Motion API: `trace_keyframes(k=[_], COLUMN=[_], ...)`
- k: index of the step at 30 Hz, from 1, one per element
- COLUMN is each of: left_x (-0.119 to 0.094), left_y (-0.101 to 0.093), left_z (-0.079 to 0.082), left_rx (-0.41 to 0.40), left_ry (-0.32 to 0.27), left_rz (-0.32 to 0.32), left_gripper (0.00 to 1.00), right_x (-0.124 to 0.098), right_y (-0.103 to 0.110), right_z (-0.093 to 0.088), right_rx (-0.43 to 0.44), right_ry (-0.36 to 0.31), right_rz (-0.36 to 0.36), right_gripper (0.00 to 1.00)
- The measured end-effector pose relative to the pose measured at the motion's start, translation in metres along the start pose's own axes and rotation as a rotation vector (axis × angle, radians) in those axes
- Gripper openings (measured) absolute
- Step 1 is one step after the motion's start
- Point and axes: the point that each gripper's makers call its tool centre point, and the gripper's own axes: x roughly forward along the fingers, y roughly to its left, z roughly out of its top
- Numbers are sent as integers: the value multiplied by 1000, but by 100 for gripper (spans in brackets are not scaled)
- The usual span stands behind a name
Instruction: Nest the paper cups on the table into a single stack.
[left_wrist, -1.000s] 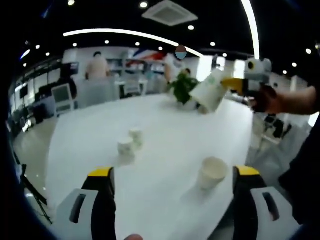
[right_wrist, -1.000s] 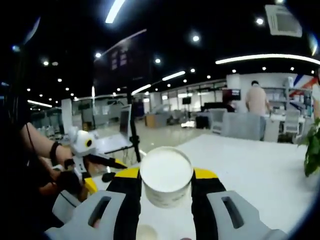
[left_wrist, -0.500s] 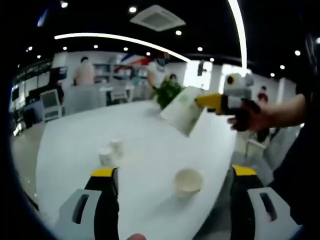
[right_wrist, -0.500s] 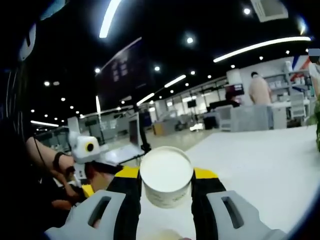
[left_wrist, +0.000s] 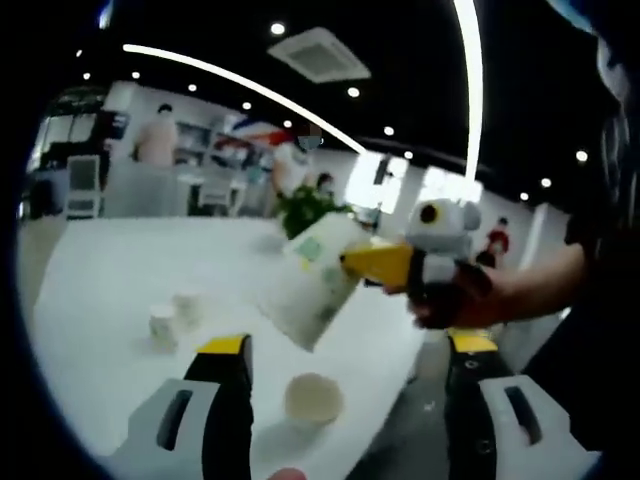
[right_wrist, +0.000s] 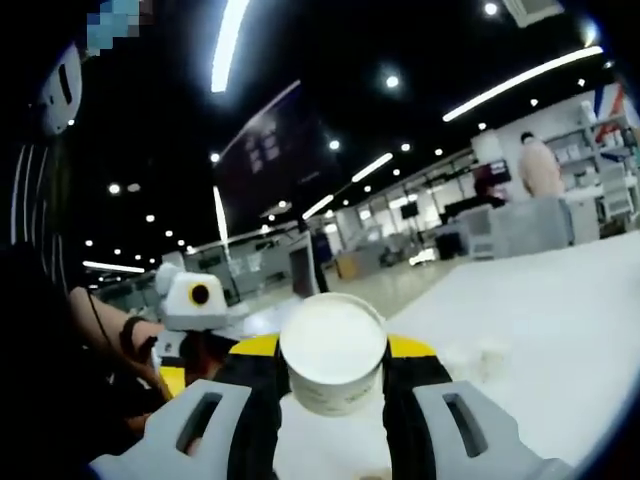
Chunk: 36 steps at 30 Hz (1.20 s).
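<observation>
White paper, smooth and tapered: the held cup sits clamped between the right gripper jaws, raised above an upright cup near the glossy white worktop edge. Two more cups stand farther in. The left gripper jaws are spread wide, holding nothing.

White table — one upright paper cup near its edge, apparently two small cups farther off.
</observation>
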Motion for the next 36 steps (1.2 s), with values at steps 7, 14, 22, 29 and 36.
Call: trace_keyframes(k=[7, 14, 22, 29, 36], left_x=[-2, -8, -13, -21, -25], left_y=[-8, -8, -11, -12, -11], left_z=[19, 25, 29, 36, 29], left_rx=[-98, -77, -92, -134, -110], left_ry=[-115, -148, -164, -192, -155], left_rz=[-65, -66, -100, -138, -148], left_gripper=[61, 52, 36, 20, 7], right_x=[0, -7, -12, -13, -14], right_y=[0, 5, 10, 23, 31], right_z=[5, 3, 3, 7, 0], right_rx=[50, 97, 167, 192, 164], right_ry=[-28, -38, -41, -49, -11], right_rz=[17, 60, 112, 181, 227], right_gripper=[35, 35, 35, 35, 35])
